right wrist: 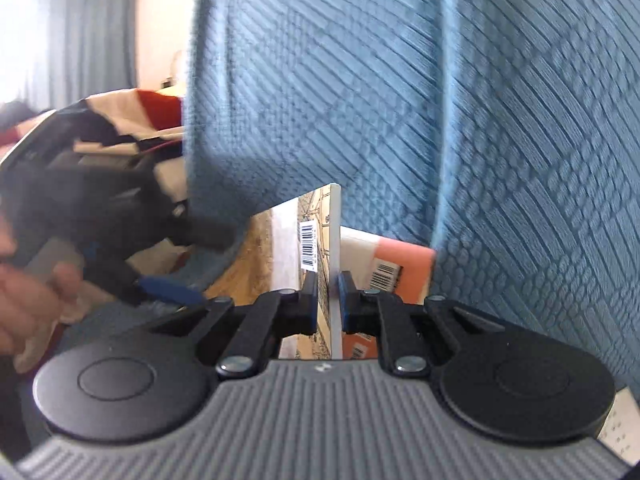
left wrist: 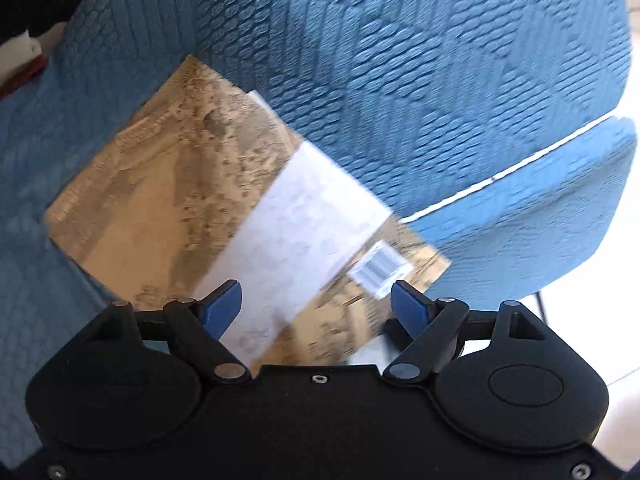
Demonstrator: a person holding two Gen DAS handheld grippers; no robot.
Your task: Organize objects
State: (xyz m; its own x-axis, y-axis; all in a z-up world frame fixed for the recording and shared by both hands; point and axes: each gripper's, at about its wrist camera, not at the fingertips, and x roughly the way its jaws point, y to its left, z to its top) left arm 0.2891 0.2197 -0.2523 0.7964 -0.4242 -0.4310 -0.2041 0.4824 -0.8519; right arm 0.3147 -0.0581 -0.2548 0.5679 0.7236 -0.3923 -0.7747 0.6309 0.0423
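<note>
A tan-covered book (left wrist: 192,200) with a white band and a barcode hangs tilted in front of a blue textured chair (left wrist: 400,80). My left gripper (left wrist: 316,304) is open just below the book's near edge, its blue fingers (left wrist: 224,304) wide apart and not pressing on it. In the right wrist view the same book (right wrist: 320,216) appears edge-on, and my right gripper (right wrist: 328,284) is shut on its near edge. The left gripper (right wrist: 168,292) shows at the left of that view, held by a person's hand (right wrist: 24,280). An orange book (right wrist: 400,264) with a barcode lies behind, against the chair.
The blue chair's upholstery (right wrist: 480,120) fills most of both views, with white piping (left wrist: 520,164) along its seat edge. Pale floor (left wrist: 600,280) shows at the right. A red, white and black striped fabric (right wrist: 140,120) lies at the left, with a curtained window (right wrist: 80,20) behind.
</note>
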